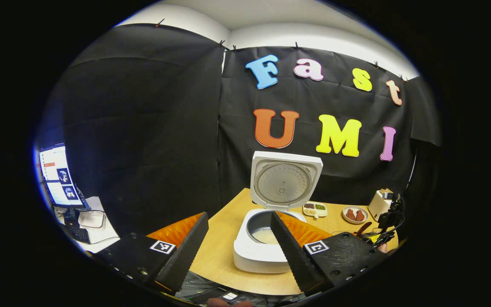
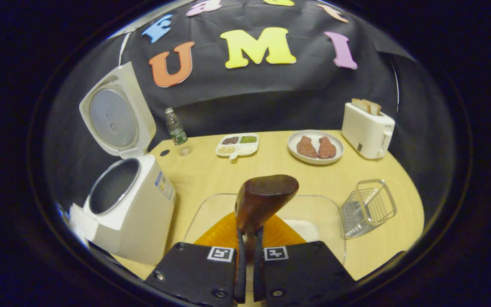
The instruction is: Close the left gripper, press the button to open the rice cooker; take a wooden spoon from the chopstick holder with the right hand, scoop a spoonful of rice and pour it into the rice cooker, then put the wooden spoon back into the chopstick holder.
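The white rice cooker (image 1: 256, 251) stands open on the wooden table, its lid (image 1: 285, 181) upright, with a pale layer of rice in the grey inner pot (image 1: 264, 234). My left gripper (image 1: 239, 217) hangs open in front of the cooker, nothing between its fingers. My right gripper (image 2: 249, 238) is shut on the handle of a dark wooden spoon (image 2: 267, 198), whose bowl points forward above a clear tray (image 2: 313, 204) holding white rice (image 2: 309, 228). The wire chopstick holder (image 2: 369, 207) lies to the spoon's right. The cooker (image 2: 130, 213) is to its left.
At the back of the table are a water bottle (image 2: 176, 126), a divided dish of grains (image 2: 237, 145), a plate with two brown pieces (image 2: 316, 147) and a white toaster with bread (image 2: 368, 130). A monitor (image 1: 58, 175) stands beyond the table's left edge.
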`<state>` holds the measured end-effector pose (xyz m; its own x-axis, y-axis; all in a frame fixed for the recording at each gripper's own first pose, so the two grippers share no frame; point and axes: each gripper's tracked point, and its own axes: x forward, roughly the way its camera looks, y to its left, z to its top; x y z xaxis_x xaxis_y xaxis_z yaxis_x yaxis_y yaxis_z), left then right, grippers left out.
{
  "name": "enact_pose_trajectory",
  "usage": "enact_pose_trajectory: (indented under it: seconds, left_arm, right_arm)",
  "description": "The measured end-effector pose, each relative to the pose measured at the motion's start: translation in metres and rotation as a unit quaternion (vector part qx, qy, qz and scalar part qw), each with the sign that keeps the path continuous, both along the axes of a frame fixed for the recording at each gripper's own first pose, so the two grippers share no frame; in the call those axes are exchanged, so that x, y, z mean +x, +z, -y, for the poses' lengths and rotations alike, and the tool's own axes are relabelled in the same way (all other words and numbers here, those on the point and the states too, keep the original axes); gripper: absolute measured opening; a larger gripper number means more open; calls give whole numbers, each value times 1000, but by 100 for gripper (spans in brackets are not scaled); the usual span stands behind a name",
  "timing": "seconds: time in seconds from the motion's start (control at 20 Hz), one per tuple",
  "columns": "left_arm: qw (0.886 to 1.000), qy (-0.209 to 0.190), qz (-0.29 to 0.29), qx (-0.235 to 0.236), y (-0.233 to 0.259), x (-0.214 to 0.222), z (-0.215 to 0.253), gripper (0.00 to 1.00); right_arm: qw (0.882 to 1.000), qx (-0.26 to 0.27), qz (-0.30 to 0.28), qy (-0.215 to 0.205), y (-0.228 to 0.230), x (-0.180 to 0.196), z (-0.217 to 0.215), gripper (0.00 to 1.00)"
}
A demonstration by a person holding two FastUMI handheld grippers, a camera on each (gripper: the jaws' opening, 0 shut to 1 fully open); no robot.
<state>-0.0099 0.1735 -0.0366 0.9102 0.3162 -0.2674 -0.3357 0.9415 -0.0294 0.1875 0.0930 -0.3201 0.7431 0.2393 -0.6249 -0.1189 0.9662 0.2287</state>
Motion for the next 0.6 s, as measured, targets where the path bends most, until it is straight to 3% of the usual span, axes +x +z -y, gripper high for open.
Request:
enact_pose_trajectory:
  seconds: [0.3, 0.6]
  left_arm:
    - [1000, -6, -8, 7, -1, -1, 14, 94]
    - [1000, -23, 0, 9, 7, 11, 38, 94]
  right_arm:
    - [987, 142, -45, -55, -4, 3, -1, 12]
    - [950, 269, -103, -118, -13, -4, 24, 12]
